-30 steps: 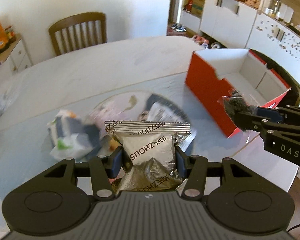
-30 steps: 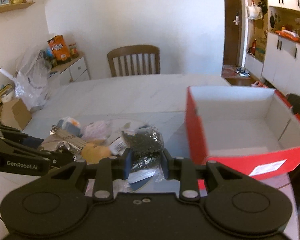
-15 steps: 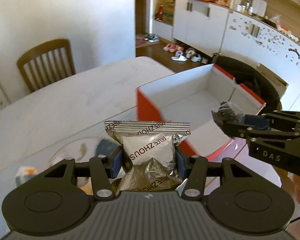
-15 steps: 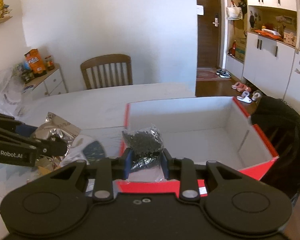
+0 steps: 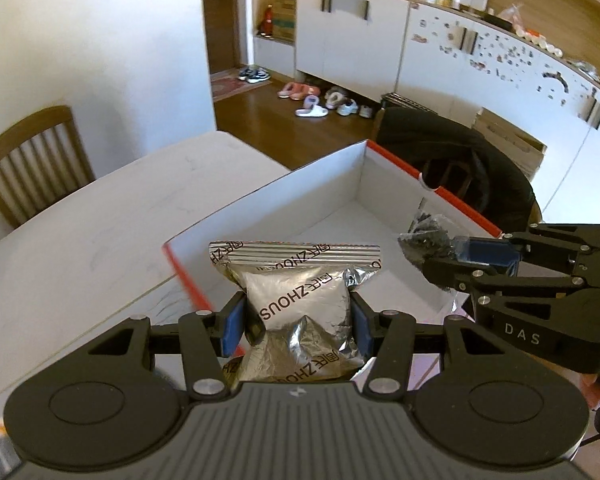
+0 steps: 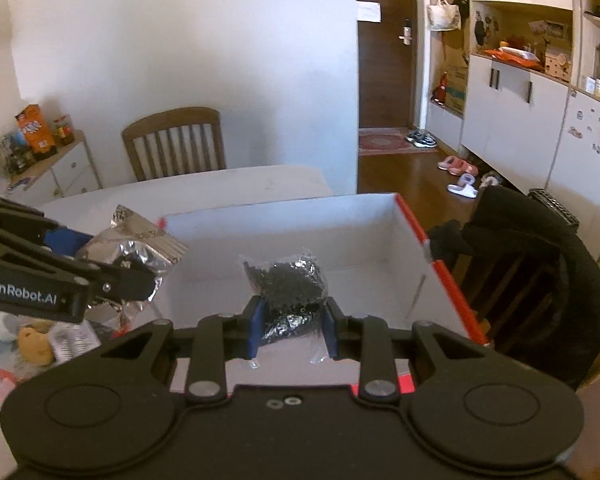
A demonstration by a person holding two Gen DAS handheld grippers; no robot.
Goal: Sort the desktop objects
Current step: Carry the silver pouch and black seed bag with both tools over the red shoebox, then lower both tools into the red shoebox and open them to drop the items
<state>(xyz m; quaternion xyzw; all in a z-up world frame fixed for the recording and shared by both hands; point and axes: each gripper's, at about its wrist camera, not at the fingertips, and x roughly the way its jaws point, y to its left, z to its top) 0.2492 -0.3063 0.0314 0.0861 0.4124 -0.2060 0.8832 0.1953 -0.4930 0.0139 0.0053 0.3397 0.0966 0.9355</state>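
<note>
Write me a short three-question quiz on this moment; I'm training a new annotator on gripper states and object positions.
1. True or false: the left hand-held gripper is shut on the silver foil packet.
2. What does the right hand-held gripper hold? A) a yellow toy B) a clear bag of small black pieces C) nothing
3. Fill in: both held items hang above the open ____ box.

Key
1. True
2. B
3. red; its white inside shows nothing lying in it.
</note>
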